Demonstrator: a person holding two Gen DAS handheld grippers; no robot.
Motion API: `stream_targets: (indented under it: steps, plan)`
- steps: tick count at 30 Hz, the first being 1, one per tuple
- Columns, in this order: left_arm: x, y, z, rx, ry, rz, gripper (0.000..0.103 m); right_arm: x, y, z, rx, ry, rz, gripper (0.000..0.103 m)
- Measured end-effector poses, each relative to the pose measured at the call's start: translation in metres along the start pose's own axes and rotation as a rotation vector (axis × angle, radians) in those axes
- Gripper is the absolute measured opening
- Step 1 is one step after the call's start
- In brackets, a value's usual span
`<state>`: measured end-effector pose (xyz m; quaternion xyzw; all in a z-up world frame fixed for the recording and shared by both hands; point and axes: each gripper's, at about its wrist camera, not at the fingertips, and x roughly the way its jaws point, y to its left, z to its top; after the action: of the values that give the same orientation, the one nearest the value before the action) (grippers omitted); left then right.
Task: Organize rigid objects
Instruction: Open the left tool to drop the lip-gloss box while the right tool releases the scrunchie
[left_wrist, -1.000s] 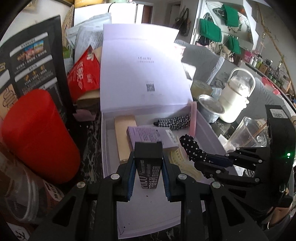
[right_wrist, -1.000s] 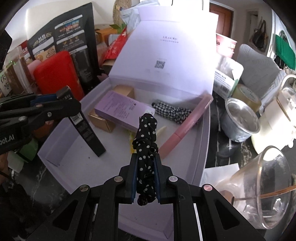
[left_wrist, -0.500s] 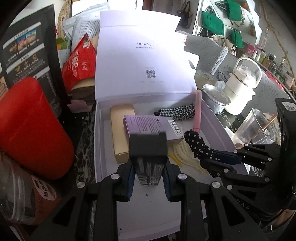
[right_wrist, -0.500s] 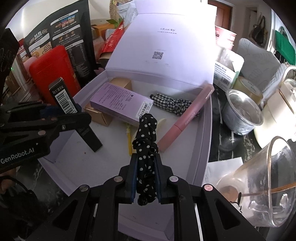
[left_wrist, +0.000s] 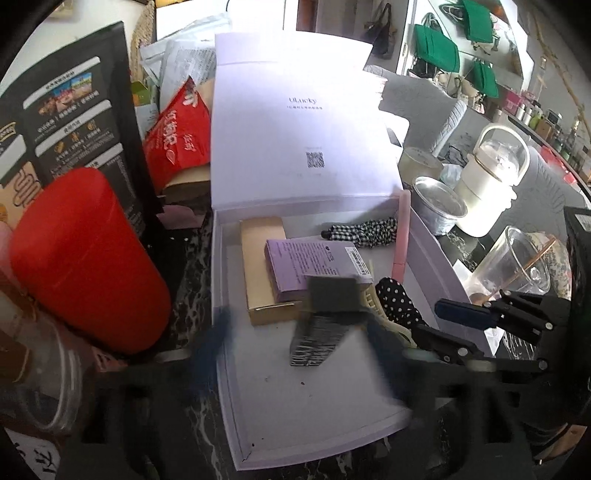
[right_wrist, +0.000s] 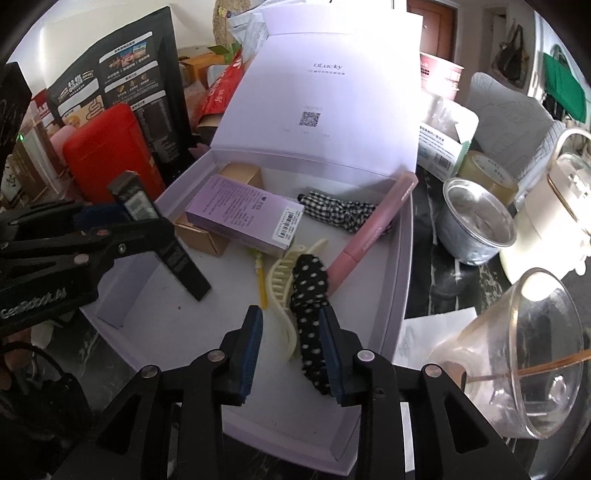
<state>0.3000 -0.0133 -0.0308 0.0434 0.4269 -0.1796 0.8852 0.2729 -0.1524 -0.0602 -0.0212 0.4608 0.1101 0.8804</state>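
The open lavender cardboard box (right_wrist: 399, 254) sits on the dark marbled counter (right_wrist: 439, 280), its lid standing upright at the far side.

Right gripper (right_wrist: 291, 350): jaws spread wide, holding nothing. The black polka-dot fabric scrunchie (right_wrist: 310, 295) lies on the box floor between the two blue pads (right_wrist: 251, 347), close against the right-hand pad; contact cannot be confirmed. A cream plastic claw hair clip (right_wrist: 280, 291) lies just beside the scrunchie on its left, with a thin yellow stick (right_wrist: 261, 284) next to that.

Left gripper (left_wrist: 299, 332): heavily blurred in its own view, and in the right wrist view the tips are partly hidden, so the jaw opening cannot be determined. The slim black rectangular carton (right_wrist: 162, 236) stands tilted, lower end on the box floor near the left wall, upper end at the gripper's fingers; whether it is gripped cannot be told.

Other contents: a lilac rectangular carton (right_wrist: 243, 214) rests partly on a tan cardboard carton (right_wrist: 201, 232) at the far left; a black-and-white gingham scrunchie (right_wrist: 340, 214) lies near the far wall; a pink tube (right_wrist: 376, 229) leans along the right wall.

Outside the box: a red cylindrical canister (left_wrist: 85, 258) to the left, a metal bowl (right_wrist: 476, 225), a white lidded pot (left_wrist: 487, 184) and a clear glass cup (right_wrist: 528, 369) to the right.
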Motion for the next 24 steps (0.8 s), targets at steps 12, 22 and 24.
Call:
stream_targets:
  steps: [12,22,24]
  plan:
    - [-0.038,-0.004,0.004,-0.011,-0.055,0.016,0.091,-0.039,0.007,0.001,-0.015,-0.063,-0.025,0.032]
    - [-0.078,-0.009,0.003,-0.013,-0.105,0.034,0.091,-0.077,0.016,0.000,-0.023,-0.134,-0.044,0.035]
    - [-0.089,-0.010,0.003,-0.016,-0.120,0.043,0.091,-0.086,0.019,-0.001,-0.032,-0.156,-0.042,0.035]
